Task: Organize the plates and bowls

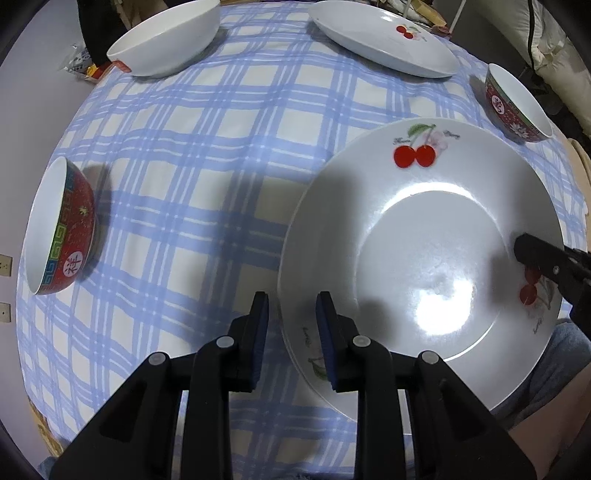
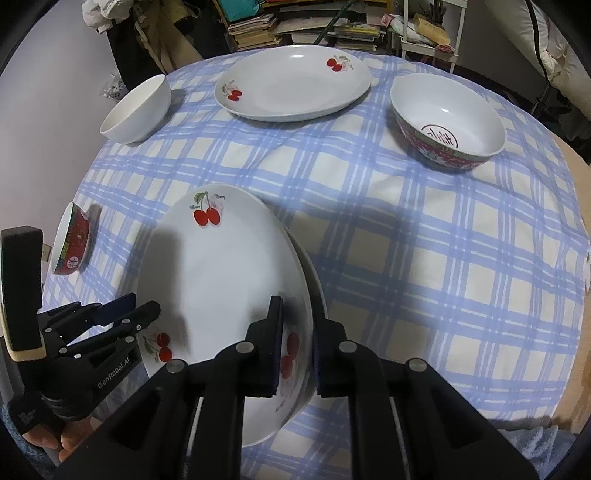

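A white cherry-print plate (image 1: pixel 424 240) lies on top of a second plate (image 2: pixel 317 280) at the near side of the table. My right gripper (image 2: pixel 297 314) is shut on the top plate's (image 2: pixel 221 266) near right rim, and that rim stands tilted up off the lower plate. My left gripper (image 1: pixel 291 299) points down over the plates' left edge. Its jaws straddle the rim with a gap showing beside the left pad (image 1: pixel 261 317). Another cherry plate (image 2: pixel 291 85) sits at the far side. A white bowl (image 2: pixel 136 110) and two red patterned bowls (image 2: pixel 447 122) (image 1: pixel 62 229) stand apart around the table.
A blue plaid tablecloth (image 2: pixel 424 258) covers the round table. Shelves of books (image 2: pixel 258 26) and a white rack (image 2: pixel 432 40) stand behind the far edge. A person's hand (image 2: pixel 70 439) holds the left gripper, and a jeans-clad leg (image 1: pixel 554 369) is at the near edge.
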Action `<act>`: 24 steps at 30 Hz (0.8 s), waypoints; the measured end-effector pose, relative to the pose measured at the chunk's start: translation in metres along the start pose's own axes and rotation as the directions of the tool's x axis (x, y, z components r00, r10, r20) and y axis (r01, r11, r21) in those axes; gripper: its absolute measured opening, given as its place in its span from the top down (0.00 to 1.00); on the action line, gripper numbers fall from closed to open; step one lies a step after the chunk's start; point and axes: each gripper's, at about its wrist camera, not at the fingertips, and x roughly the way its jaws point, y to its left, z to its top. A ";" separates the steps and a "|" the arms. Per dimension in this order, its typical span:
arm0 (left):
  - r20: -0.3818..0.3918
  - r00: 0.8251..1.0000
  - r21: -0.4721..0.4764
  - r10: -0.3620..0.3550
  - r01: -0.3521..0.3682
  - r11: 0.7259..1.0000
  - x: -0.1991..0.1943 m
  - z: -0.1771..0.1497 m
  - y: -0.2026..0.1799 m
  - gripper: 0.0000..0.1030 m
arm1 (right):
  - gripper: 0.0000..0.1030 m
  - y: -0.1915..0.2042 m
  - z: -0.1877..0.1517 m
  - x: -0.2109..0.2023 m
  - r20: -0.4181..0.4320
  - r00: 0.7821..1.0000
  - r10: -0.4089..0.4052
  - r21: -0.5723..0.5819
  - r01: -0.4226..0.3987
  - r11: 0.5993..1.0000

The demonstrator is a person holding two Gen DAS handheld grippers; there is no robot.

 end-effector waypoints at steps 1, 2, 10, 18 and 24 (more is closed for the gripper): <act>-0.001 1.000 -0.001 0.001 -0.001 1.000 0.000 0.000 0.000 0.74 | 0.86 -0.001 -0.001 0.000 -0.003 1.000 0.001 0.004 -0.001 1.000; -0.002 1.000 -0.005 0.002 -0.002 1.000 0.000 -0.001 0.000 0.74 | 0.86 -0.001 -0.002 0.000 -0.007 1.000 0.000 0.006 0.000 1.000; 0.002 1.000 -0.008 0.025 -0.025 1.000 -0.003 -0.009 0.005 0.73 | 0.86 0.000 -0.008 -0.001 -0.025 1.000 -0.014 0.004 0.015 1.000; 0.001 0.999 -0.009 0.037 -0.037 0.999 -0.007 -0.010 0.001 0.73 | 0.86 0.000 -0.015 -0.003 -0.042 0.999 -0.022 0.017 0.023 1.000; 0.005 0.999 -0.015 0.035 -0.035 0.999 -0.010 -0.011 0.002 0.73 | 0.86 -0.001 -0.019 -0.009 -0.018 0.999 -0.042 0.034 0.043 0.999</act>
